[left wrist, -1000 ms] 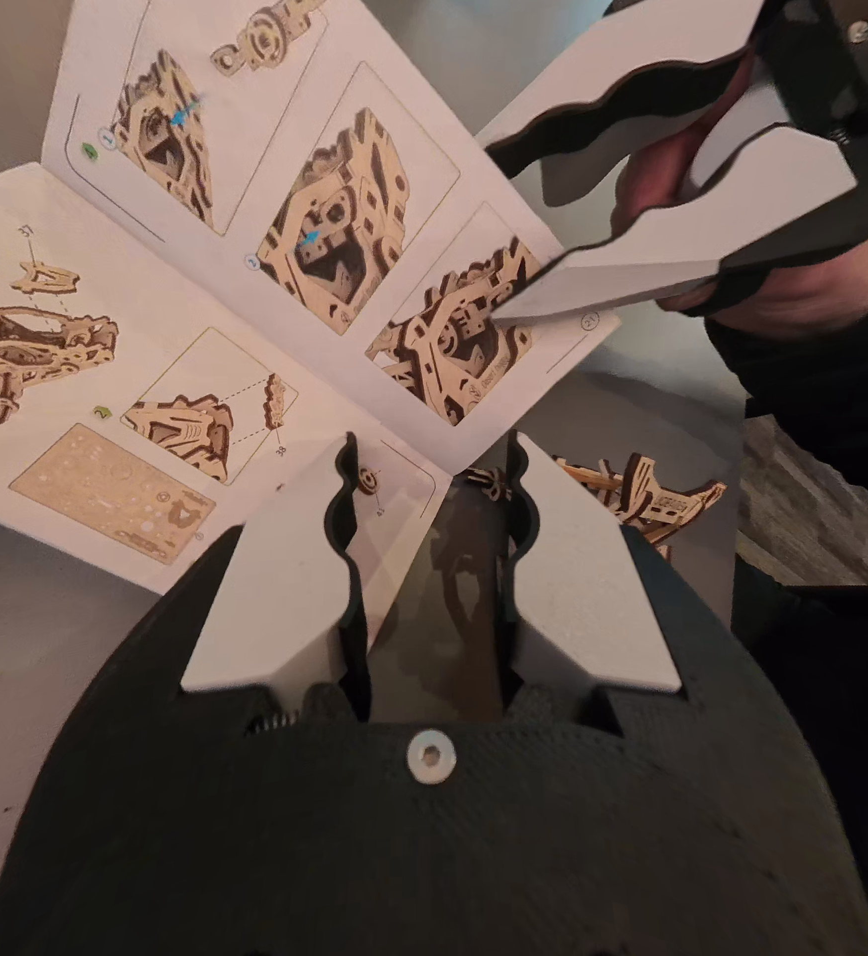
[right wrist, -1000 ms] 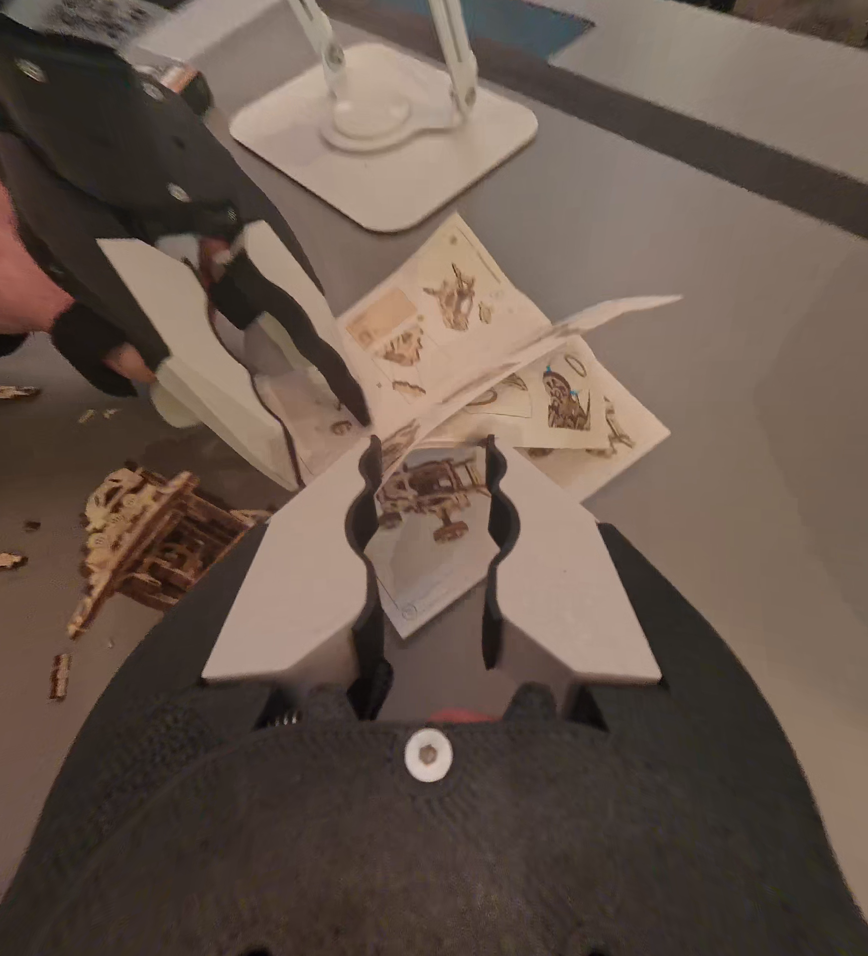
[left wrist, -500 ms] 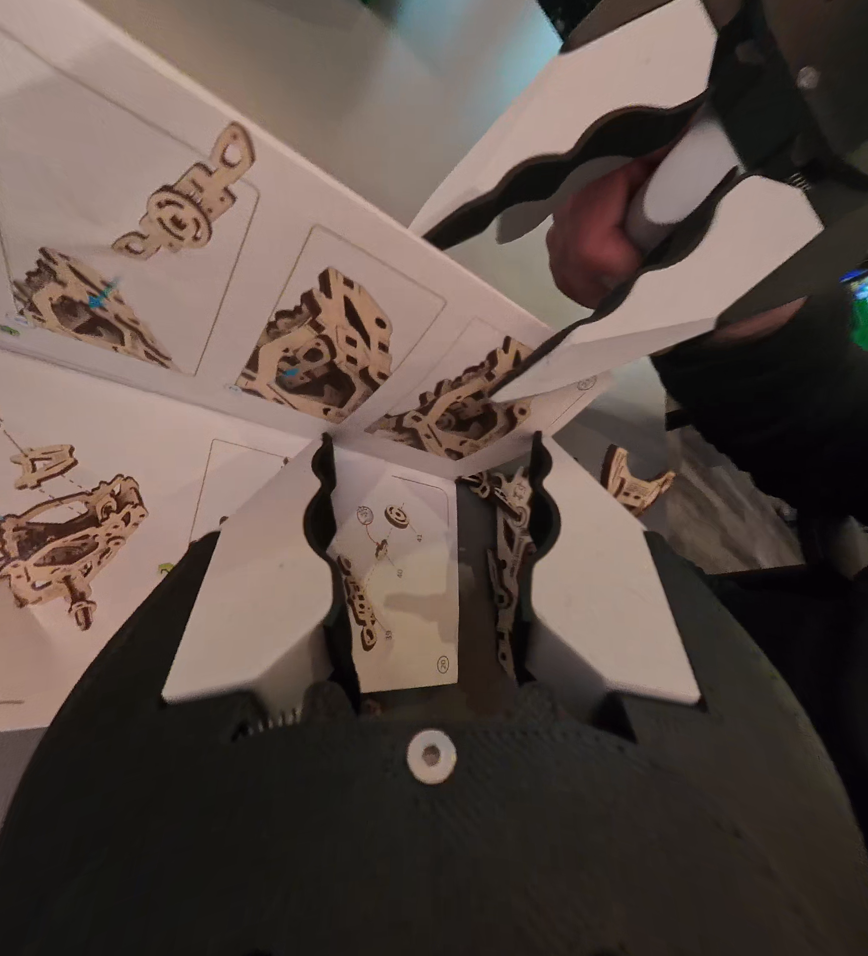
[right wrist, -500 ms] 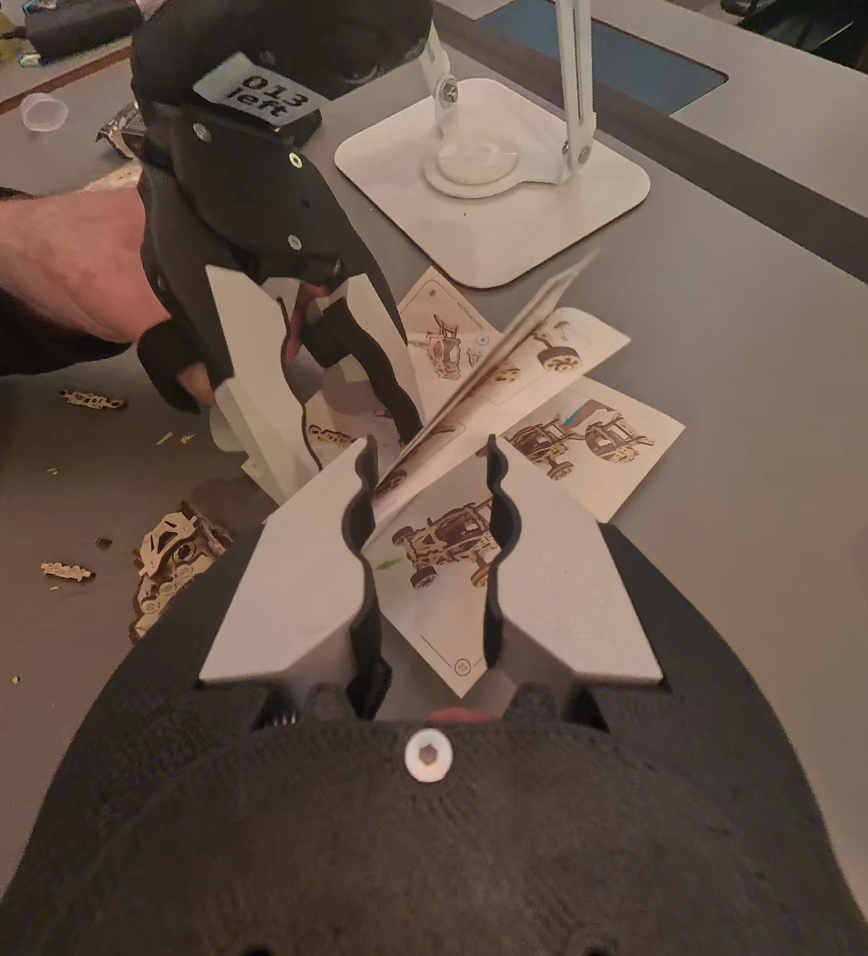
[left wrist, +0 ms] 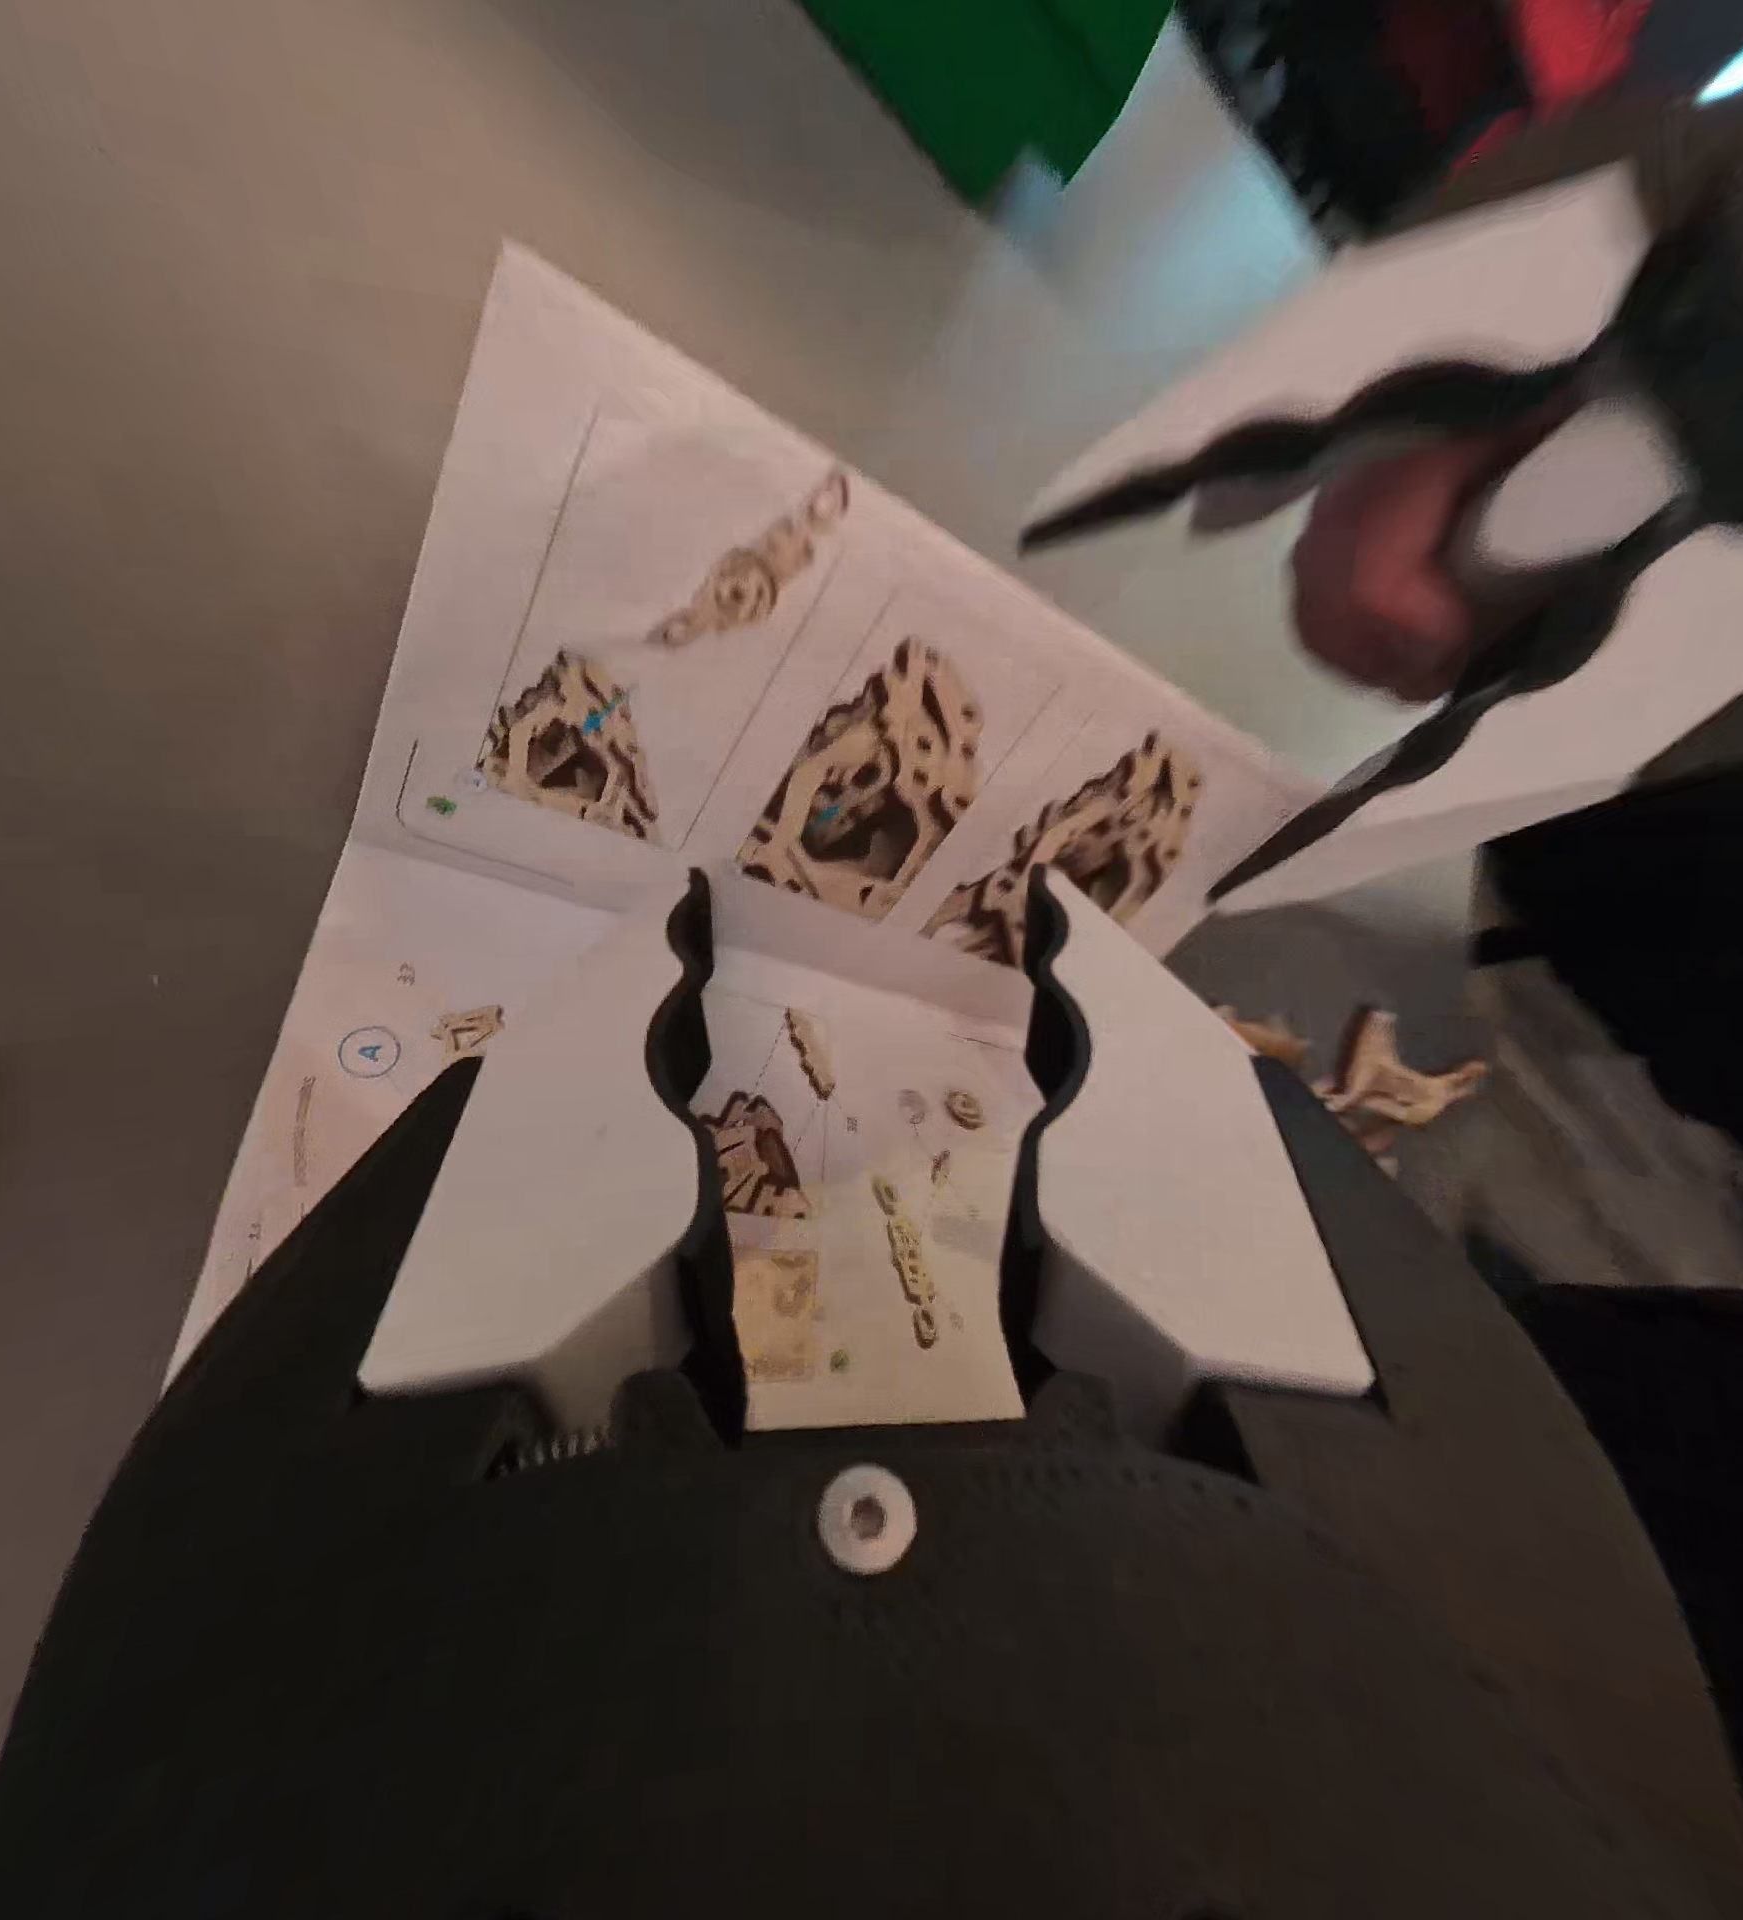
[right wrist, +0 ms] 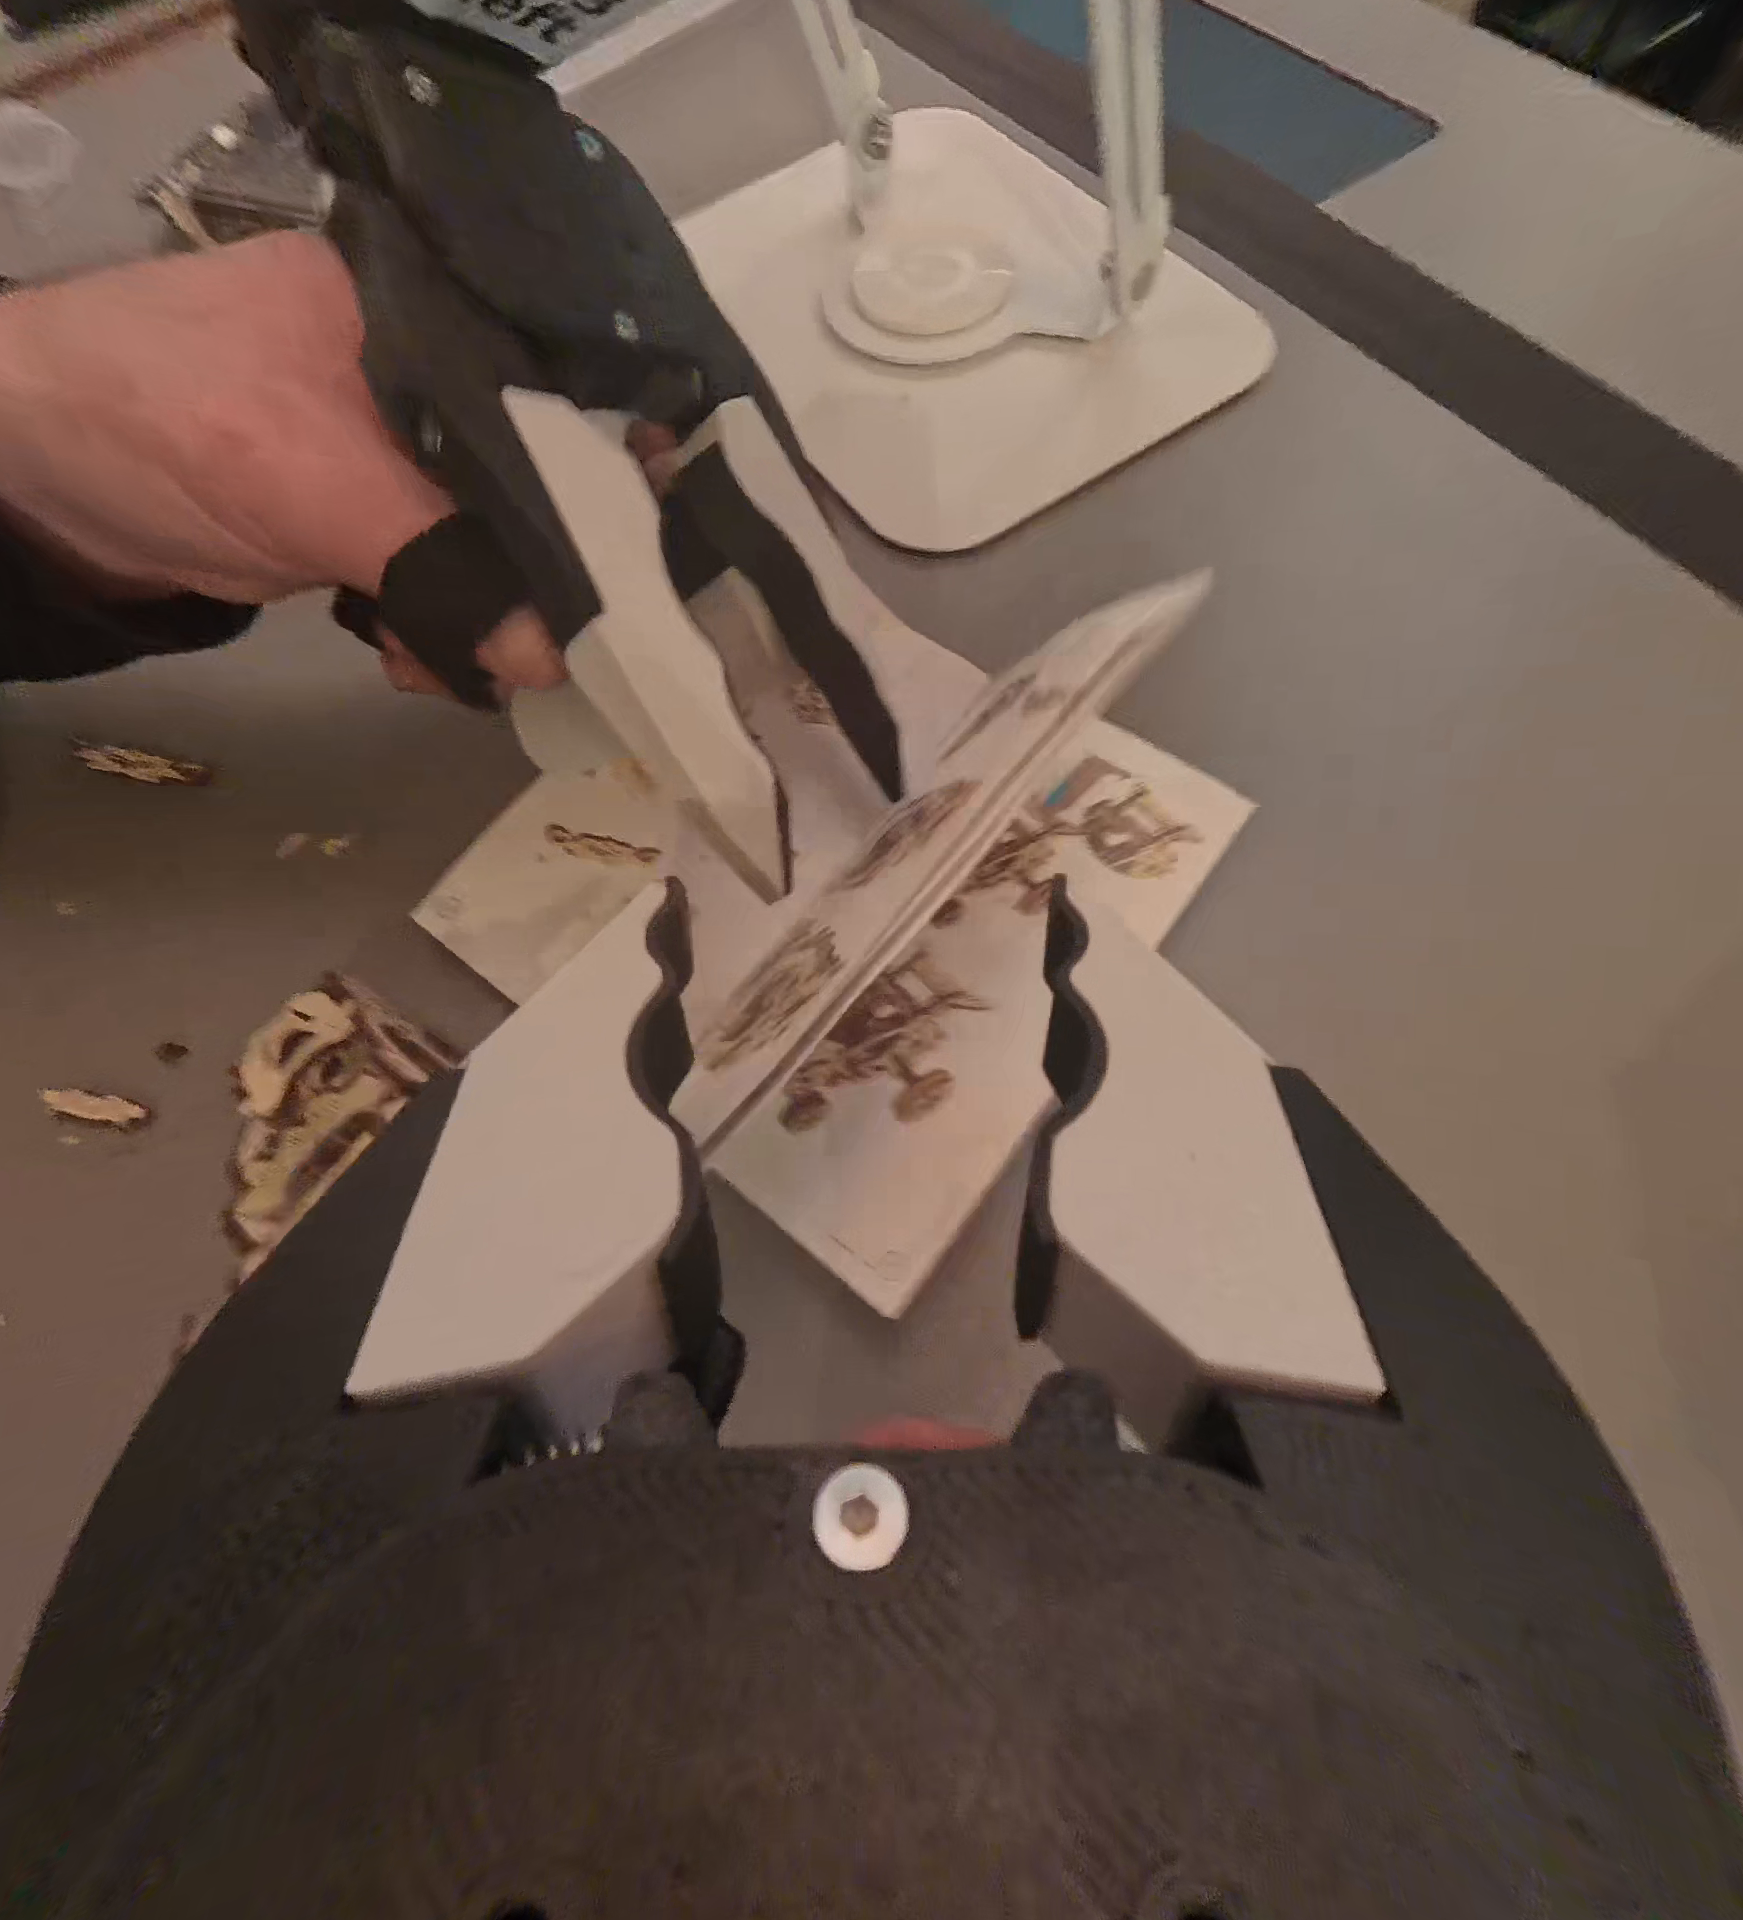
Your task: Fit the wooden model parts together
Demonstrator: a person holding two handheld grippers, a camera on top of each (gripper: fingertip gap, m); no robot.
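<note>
An open instruction booklet lies on the grey table. My left gripper is open and empty just above its pages. In the right wrist view the left gripper points down with its tips at the booklet. My right gripper is open wide. A few raised pages stand loose between its fingers, and the pads do not press on them. It also shows blurred in the left wrist view. A partly built wooden model lies left of the booklet, and it also shows in the left wrist view.
A white lamp base stands behind the booklet. Small wooden scraps lie scattered on the table at the left. A person's hand holds the left gripper. A clear cup stands far back left.
The right gripper's jaws have opened wider around the raised pages. The left gripper has pulled back from the booklet and its jaws have narrowed a little. The pages have swung.
</note>
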